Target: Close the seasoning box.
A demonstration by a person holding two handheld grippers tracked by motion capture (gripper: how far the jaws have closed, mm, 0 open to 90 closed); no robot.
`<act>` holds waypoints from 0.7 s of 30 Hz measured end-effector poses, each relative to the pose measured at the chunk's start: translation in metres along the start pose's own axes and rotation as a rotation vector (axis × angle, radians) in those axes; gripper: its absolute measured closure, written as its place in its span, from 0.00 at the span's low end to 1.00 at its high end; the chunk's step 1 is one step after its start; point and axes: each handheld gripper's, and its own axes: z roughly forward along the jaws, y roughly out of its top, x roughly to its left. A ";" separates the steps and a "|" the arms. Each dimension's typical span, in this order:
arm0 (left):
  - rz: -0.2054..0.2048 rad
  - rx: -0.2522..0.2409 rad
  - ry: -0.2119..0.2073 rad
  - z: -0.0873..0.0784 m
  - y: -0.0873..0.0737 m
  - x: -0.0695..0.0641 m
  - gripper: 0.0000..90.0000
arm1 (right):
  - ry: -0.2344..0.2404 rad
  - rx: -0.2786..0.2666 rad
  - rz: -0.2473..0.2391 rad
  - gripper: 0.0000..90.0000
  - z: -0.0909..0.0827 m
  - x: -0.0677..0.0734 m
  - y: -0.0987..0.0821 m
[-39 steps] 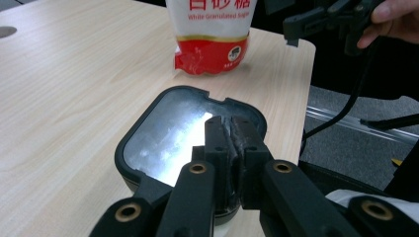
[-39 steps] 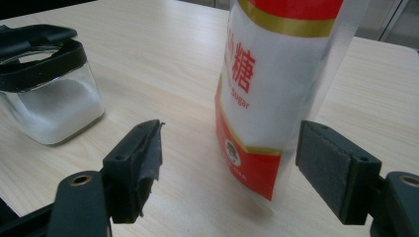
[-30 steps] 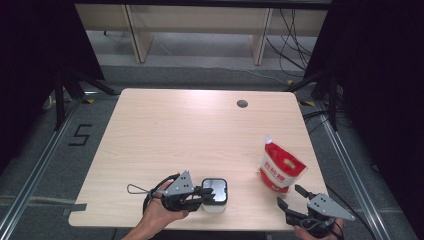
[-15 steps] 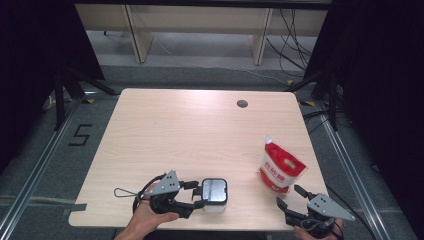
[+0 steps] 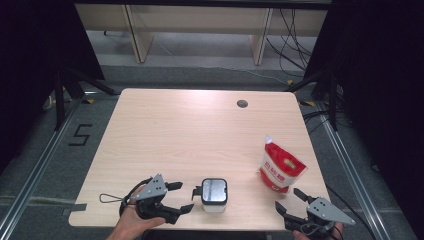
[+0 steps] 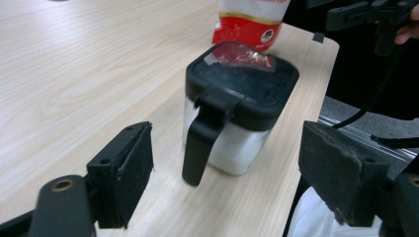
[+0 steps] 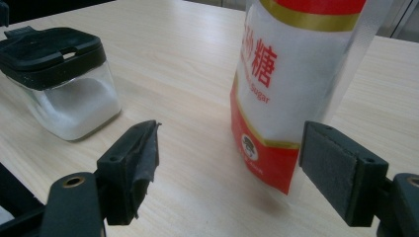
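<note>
Where a second ago your left gripper (image 5: 181,196) sat up against the container (image 5: 214,192), it's now pulled back leftward, just beside the handle (image 6: 201,143), jaws just opened wide, nothing between them, container free near the table (image 5: 200,125) front edge. Your right gripper (image 5: 291,200) unchanged, jaws spread, empty, near the sugar bag (image 5: 280,167) standing at the right

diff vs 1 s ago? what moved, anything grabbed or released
The left gripper let go of the handle of the black-lidded container: its jaws have just been opening, and it backed off to the left, so nothing sits between them now. The container, the red and white sugar bag and the open right gripper stayed put.
</note>
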 end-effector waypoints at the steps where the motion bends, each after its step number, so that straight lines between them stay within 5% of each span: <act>1: -0.011 0.004 0.005 -0.001 -0.002 0.000 0.22 | 0.009 -0.010 -0.010 0.27 0.000 -0.001 0.000; 2: -0.003 0.010 0.010 -0.003 -0.004 0.001 0.22 | 0.002 -0.009 -0.041 0.27 0.001 -0.001 -0.001; 4: -0.011 0.019 0.016 -0.006 -0.008 0.001 0.22 | 0.010 0.008 -0.006 0.26 -0.001 0.003 -0.002; 5: -0.024 0.022 0.023 -0.007 -0.010 0.001 0.22 | 0.011 0.006 -0.042 0.26 0.000 0.001 -0.002; 6: -0.003 0.020 0.022 -0.007 -0.012 0.003 0.22 | 0.022 0.009 -0.014 0.26 0.000 0.003 -0.002; 8: 0.003 0.036 0.029 -0.010 -0.015 0.002 0.21 | 0.013 0.011 -0.032 0.26 0.000 0.004 -0.003; 12: -0.019 0.041 0.045 -0.013 -0.020 0.000 0.20 | 0.027 0.028 -0.008 0.24 -0.001 0.007 -0.005; 13: -0.019 0.049 0.044 -0.013 -0.022 -0.001 0.20 | 0.033 0.023 -0.037 0.24 -0.001 0.006 -0.005; 17: -0.002 0.059 0.065 -0.012 -0.026 -0.003 0.20 | 0.038 0.068 0.013 0.21 -0.002 0.012 -0.007; 19: 0.006 0.070 0.076 -0.011 -0.029 -0.004 0.20 | 0.047 0.060 -0.043 0.20 0.000 0.009 -0.008; 21: 0.030 0.081 0.095 -0.011 -0.031 -0.004 0.20 | 0.045 0.078 -0.028 0.20 0.000 0.010 -0.009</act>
